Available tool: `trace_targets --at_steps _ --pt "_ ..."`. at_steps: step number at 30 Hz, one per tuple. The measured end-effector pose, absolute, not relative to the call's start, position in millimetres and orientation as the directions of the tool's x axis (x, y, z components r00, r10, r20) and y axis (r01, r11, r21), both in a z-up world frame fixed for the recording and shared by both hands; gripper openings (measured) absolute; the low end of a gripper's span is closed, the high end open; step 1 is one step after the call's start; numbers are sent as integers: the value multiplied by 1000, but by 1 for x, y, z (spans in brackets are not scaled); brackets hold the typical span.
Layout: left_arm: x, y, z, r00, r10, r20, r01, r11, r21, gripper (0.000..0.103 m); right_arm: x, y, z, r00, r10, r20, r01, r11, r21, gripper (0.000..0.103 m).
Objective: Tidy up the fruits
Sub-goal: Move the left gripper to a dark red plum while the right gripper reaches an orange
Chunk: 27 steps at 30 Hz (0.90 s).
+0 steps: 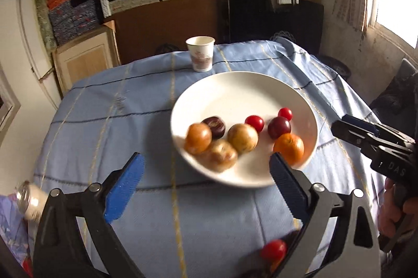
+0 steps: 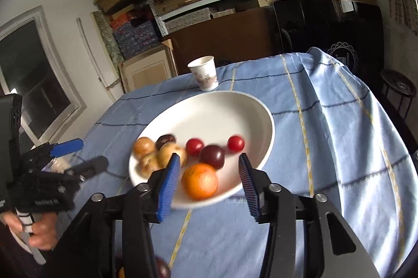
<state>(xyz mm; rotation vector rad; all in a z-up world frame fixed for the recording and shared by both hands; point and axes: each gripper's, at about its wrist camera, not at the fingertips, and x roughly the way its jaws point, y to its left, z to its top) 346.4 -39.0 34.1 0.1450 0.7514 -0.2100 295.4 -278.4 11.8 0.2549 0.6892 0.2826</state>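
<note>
A white plate [image 1: 235,90] on the blue checked cloth holds an orange [image 1: 288,147], two dark plums [image 1: 279,127], two cherry tomatoes [image 1: 254,122] and three yellow-brown fruits [image 1: 242,138]. My left gripper [image 1: 206,160] stands wide open just short of the plate's near rim, nothing between its blue pads. A loose red tomato [image 1: 273,249] lies on the cloth under it. In the right wrist view my right gripper [image 2: 209,160] is open above the plate [image 2: 216,113], with the orange [image 2: 199,181] in the gap and clear of both pads.
A paper cup [image 1: 200,53] stands behind the plate near the table's far edge. A small glass jar [image 1: 30,199] lies at the left of the cloth. A dark fruit [image 2: 163,268] shows under the right gripper. Shelves, boxes and a dark panel stand beyond the table.
</note>
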Motion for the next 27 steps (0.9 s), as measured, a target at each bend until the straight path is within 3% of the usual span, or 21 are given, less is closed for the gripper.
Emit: trace_targets --at_steps 7,15,27 --pt "283 15 0 709 -120 -695 178 984 12 96 226 -253 -26 596 443 -670 -313 896 314 52" --pt "254 42 -27 654 -148 -742 154 986 -61 96 165 -239 -35 529 530 -663 -414 843 344 51" --pt "247 48 -38 634 -131 -762 130 990 -62 96 155 -218 -32 550 441 -709 -417 881 224 51"
